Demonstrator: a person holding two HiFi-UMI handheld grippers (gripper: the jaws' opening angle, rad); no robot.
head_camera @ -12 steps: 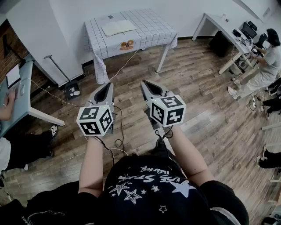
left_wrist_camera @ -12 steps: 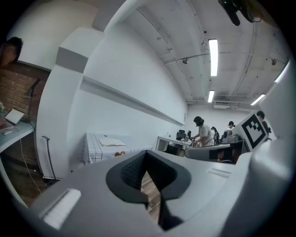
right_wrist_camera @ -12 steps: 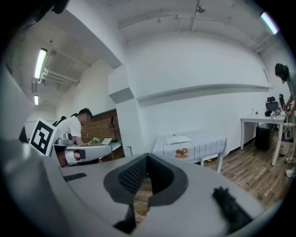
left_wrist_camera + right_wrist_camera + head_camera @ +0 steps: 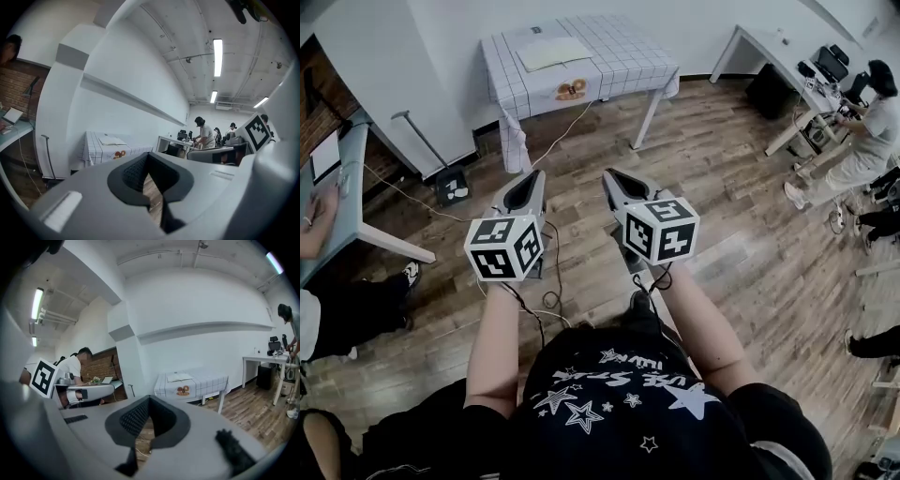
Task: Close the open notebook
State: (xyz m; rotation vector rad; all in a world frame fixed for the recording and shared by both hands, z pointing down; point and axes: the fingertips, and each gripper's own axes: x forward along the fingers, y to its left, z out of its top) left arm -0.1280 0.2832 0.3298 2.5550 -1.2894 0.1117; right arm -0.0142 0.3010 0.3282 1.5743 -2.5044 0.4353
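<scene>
Head view: the open notebook [image 4: 551,53] lies on the checked counter [image 4: 623,61], well apart from us across the wood floor [image 4: 722,234]. The left gripper [image 4: 532,178] & right gripper [image 4: 611,178] carry nothing.

Left gripper view: fingers [image 4: 131,171] pressed together.

Right gripper view: fingers [image 4: 133,420] likewise together.

We judge the notebook light & floppy. We'd lift one cover's outer edge, w/ room round the counter.
</scene>
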